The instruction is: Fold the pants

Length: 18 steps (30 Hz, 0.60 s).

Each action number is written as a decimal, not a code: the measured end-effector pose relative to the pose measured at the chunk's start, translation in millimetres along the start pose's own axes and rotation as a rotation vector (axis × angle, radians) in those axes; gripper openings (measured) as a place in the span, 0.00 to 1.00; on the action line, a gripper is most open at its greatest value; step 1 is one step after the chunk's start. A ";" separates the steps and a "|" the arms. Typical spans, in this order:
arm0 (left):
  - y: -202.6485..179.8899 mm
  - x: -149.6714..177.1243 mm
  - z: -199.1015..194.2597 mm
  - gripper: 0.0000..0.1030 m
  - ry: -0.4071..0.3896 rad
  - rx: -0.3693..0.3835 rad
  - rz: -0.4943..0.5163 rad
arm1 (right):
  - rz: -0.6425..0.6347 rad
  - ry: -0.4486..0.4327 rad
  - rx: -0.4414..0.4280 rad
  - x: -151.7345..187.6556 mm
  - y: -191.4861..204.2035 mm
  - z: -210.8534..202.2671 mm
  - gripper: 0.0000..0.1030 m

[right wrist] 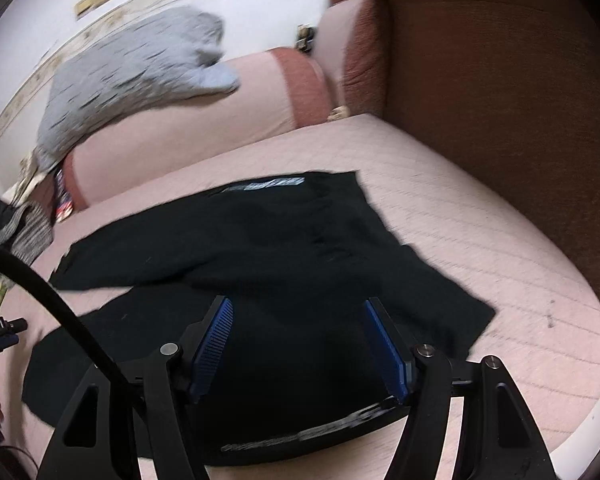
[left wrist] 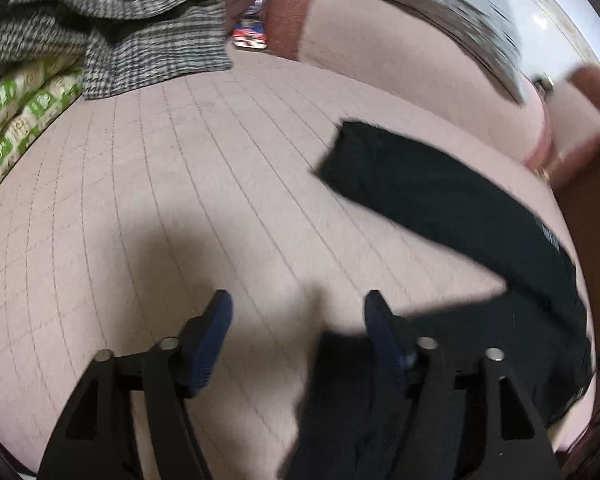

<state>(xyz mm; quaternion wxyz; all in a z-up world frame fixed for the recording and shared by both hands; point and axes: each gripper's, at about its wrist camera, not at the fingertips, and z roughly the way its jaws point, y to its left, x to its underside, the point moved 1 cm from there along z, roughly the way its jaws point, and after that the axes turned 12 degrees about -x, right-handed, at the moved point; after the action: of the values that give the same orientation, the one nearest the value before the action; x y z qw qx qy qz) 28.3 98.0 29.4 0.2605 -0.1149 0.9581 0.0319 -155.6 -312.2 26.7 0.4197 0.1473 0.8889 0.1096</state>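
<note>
Black pants (right wrist: 260, 264), rumpled, spread on bed

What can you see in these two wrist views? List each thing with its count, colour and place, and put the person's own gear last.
pants: one pair, black, spread on the sofa seat, one leg stretching toward the back cushions
sofa seat: one, pale pink, quilted lines, under the pants
back cushions: pale pink with reddish-brown bands, behind the seat
grey garment: one, draped over the back cushions
checked cloth: one, black and white, at the seat's far left
green patterned fabric: one, green and cream, left edge
brown armrest: one, right of the seat
left gripper: blue fingers apart, holding nothing
right gripper: blue fingers apart, over the pants
</note>
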 end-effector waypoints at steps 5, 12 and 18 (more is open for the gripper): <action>-25.1 29.4 0.8 0.37 0.029 0.017 0.140 | 0.008 0.039 -0.051 12.7 20.5 6.8 0.71; -13.1 29.3 -19.6 0.31 -0.014 -0.082 0.145 | -0.052 0.032 -0.025 9.6 21.6 -6.5 0.72; -0.2 22.7 -56.1 0.57 -0.154 -0.159 0.135 | -0.075 0.030 0.009 -0.5 5.6 -8.6 0.73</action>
<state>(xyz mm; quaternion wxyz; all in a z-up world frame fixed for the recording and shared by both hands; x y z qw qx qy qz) -18.3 86.4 66.3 0.3208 -0.0677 0.9352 0.1339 -161.0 -307.8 34.2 0.4096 0.1143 0.9004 0.0922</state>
